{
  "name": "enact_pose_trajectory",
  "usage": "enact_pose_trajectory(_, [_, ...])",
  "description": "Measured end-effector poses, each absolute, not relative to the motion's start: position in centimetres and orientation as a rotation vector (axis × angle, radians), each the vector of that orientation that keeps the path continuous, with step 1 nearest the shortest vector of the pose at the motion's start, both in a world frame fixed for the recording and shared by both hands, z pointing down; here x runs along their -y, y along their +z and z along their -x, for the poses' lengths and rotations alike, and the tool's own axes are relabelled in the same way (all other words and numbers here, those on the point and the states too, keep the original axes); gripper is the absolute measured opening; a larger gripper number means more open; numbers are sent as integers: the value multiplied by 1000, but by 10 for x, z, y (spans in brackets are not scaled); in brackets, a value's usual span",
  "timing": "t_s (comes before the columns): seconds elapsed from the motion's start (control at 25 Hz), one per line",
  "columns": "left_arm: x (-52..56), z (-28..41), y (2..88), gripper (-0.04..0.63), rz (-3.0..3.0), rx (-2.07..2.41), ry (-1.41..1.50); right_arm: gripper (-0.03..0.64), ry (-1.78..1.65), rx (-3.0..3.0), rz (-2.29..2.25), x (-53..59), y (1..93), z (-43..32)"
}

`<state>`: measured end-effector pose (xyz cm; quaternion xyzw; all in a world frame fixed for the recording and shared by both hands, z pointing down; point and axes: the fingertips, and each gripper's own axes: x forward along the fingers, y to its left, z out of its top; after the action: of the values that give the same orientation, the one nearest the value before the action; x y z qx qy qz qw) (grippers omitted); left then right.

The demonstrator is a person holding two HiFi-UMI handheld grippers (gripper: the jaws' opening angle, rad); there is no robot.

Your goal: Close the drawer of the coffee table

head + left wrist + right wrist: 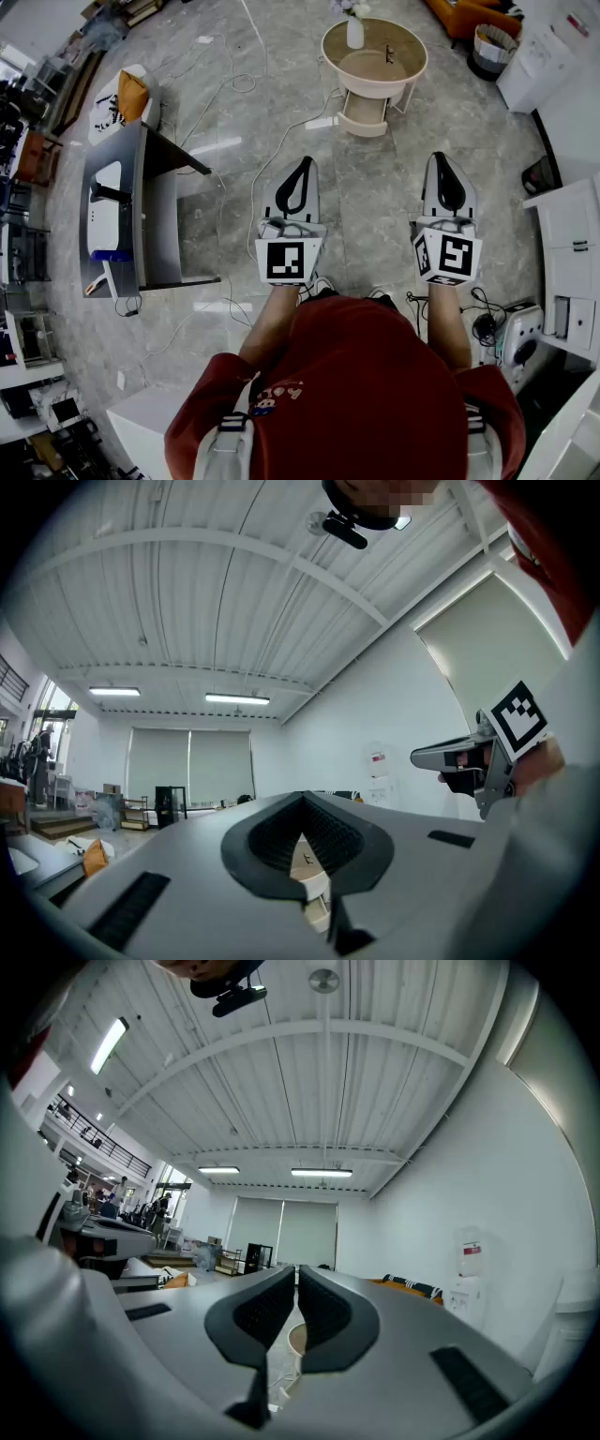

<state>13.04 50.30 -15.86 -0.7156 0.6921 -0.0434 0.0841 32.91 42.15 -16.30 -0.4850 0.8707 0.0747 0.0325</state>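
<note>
The round beige coffee table stands ahead on the grey stone floor, its drawer pulled out toward me. Both grippers are held level at waist height, well short of the table, side by side. My left gripper is shut with nothing in it; between its curved jaws the table and its open drawer show far off. My right gripper is also shut and empty, and the table's rim shows below its jaw tips.
A white vase and a small dark item sit on the tabletop. A grey desk stands at the left. Cables trail across the floor. White cabinets line the right; a basket sits at the far right.
</note>
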Motion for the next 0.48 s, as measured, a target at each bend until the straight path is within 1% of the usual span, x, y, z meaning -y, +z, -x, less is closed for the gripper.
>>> enact_pose_trajectory(0.28, [-508, -118, -167, 12, 2100, -2067, -82, 28, 229, -2702, 1476, -423, -165, -316])
enact_pose_trajectory(0.48, [-514, -104, -164, 12, 2104, -2095, -101, 28, 234, -2693, 1481, -428, -166, -303])
